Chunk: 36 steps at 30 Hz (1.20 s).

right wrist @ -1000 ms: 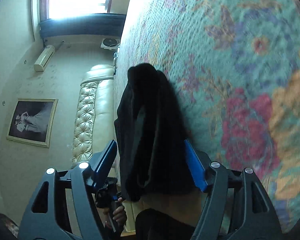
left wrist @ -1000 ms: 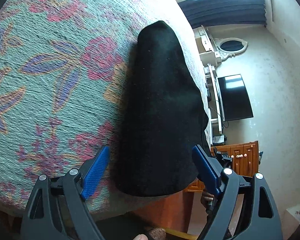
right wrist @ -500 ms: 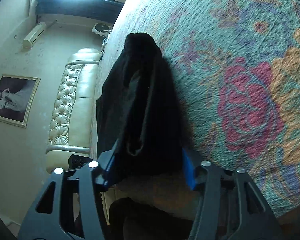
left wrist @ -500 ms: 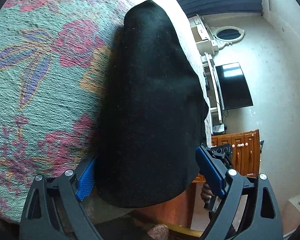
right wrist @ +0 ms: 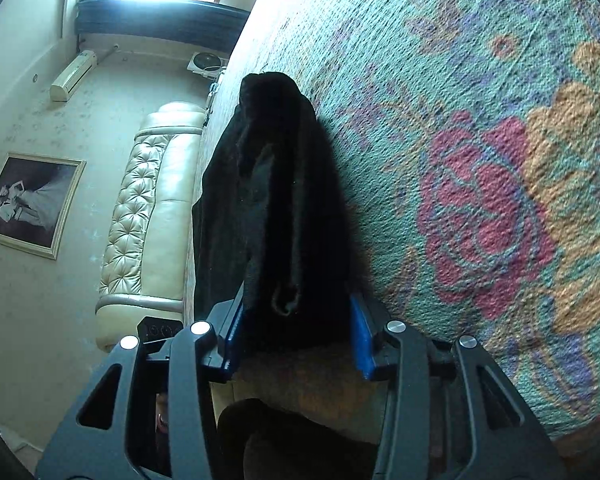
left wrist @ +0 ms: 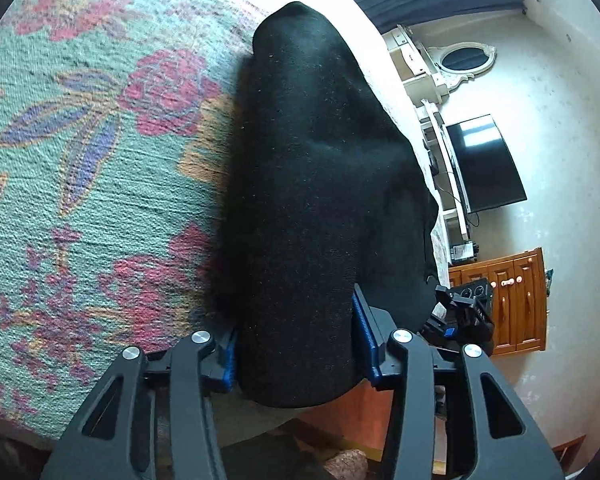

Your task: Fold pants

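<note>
My left tongs (left wrist: pixel 296 344) are pinching one end of the black pants (left wrist: pixel 320 184). My right tongs (right wrist: pixel 296 332) are pinching the other end of the pants (right wrist: pixel 276 208). The pants are lying on the flowery bed cover (left wrist: pixel 80 160), stretching away toward 12 o'clock from each pair of tongs.

the black pants (left wrist: pixel 312 200) cover most of both blue pads of the left gripper (left wrist: pixel 296 344); the right gripper (right wrist: pixel 294 330) likewise has its pads half buried. under the pants, the floral bedspread (left wrist: pixel 80 200) is hidden, and its pattern runs off the frame.
</note>
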Each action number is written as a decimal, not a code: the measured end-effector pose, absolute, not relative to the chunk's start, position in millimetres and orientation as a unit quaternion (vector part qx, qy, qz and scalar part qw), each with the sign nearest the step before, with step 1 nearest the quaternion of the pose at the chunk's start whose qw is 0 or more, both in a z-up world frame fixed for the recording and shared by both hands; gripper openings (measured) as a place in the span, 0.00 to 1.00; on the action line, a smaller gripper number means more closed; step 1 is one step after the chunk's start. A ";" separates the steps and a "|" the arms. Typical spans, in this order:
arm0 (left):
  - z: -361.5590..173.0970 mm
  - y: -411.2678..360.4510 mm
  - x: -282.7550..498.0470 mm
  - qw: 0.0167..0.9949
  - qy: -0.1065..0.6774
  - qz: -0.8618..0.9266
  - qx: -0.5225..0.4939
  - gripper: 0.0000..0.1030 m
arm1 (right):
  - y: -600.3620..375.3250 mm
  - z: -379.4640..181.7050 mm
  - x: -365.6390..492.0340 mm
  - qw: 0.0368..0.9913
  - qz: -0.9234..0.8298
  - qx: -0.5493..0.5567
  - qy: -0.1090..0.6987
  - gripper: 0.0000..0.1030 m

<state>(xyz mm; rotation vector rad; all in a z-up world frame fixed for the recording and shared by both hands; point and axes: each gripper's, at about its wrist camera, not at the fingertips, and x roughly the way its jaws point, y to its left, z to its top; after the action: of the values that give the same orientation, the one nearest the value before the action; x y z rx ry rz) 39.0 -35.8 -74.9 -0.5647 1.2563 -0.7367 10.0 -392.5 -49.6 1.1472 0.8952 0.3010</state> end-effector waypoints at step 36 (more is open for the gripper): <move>-50.9 6.6 15.8 0.785 0.536 -0.250 -0.182 0.35 | -317.7 -16.6 50.1 0.748 0.143 0.487 0.427 0.37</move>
<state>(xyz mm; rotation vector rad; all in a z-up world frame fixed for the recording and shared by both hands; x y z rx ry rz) 15.8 6.6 -50.9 -0.3915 1.1564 -0.5396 50.1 -317.7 -16.6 1.0657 0.9330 0.3117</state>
